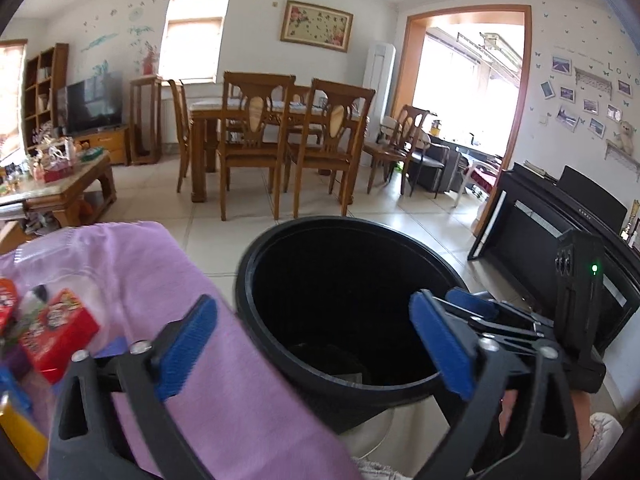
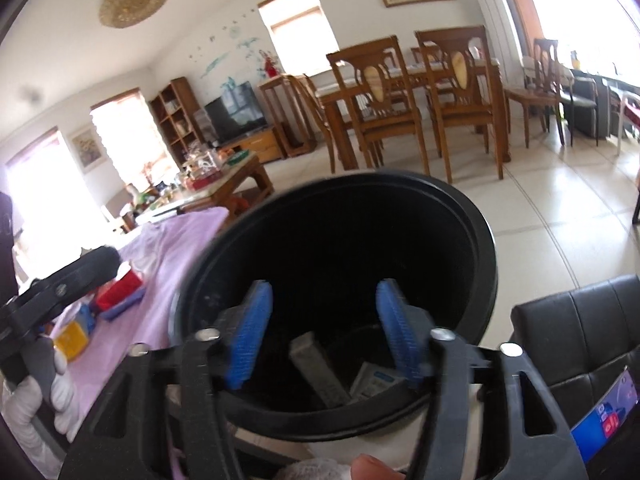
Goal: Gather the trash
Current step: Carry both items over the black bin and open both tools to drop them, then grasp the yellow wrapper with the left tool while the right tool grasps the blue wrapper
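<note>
Jaws of the right gripper (image 2: 322, 330) gape empty over the round black plastic bin (image 2: 476, 216); left gripper (image 1: 316, 348) likewise parted; swing toward the red carton (image 1: 60, 330) at nine o'clock.

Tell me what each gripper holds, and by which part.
Nothing. The left gripper and right gripper are both open and empty above the black bin.

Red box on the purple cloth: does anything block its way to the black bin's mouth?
Nothing visible does. The red box lies on the purple cloth, beside the black bin, whose mouth is uncovered. The open left gripper hangs between them, over the bin's near rim, holding nothing.
</note>
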`<act>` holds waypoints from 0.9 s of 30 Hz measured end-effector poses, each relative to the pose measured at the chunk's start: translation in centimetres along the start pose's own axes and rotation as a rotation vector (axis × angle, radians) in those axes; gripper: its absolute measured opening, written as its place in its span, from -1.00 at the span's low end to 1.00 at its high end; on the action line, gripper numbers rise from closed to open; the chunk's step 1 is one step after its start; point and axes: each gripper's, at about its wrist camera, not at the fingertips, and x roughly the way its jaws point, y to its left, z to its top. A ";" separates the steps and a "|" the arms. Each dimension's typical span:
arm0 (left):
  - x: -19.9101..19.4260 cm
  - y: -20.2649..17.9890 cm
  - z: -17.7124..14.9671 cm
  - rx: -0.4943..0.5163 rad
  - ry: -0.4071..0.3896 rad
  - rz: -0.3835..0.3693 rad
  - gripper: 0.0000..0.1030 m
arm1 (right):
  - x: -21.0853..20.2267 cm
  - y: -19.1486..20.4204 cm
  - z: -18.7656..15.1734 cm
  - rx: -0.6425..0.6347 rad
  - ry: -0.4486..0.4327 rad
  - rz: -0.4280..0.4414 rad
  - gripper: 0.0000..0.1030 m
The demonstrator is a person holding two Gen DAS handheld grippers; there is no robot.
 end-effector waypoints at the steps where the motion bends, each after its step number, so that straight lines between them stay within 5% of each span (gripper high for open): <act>1: -0.7 0.3 -0.1 0.003 -0.003 0.003 0.90 | -0.4 0.6 0.2 -0.004 -0.013 0.009 0.61; 9: -6.8 5.3 -2.1 0.015 0.001 0.132 0.90 | -0.3 8.4 0.6 -0.162 0.014 0.124 0.88; 18: -13.1 14.9 -7.0 0.012 0.107 0.350 0.90 | 3.6 17.7 -1.1 -0.347 0.123 0.240 0.89; 23: -13.1 18.3 -8.4 0.060 0.214 0.379 0.90 | 6.7 23.8 -2.2 -0.572 0.190 0.249 0.76; 27: -12.1 19.4 -8.5 0.071 0.274 0.306 0.90 | 10.4 28.0 -2.6 -0.787 0.268 0.210 0.57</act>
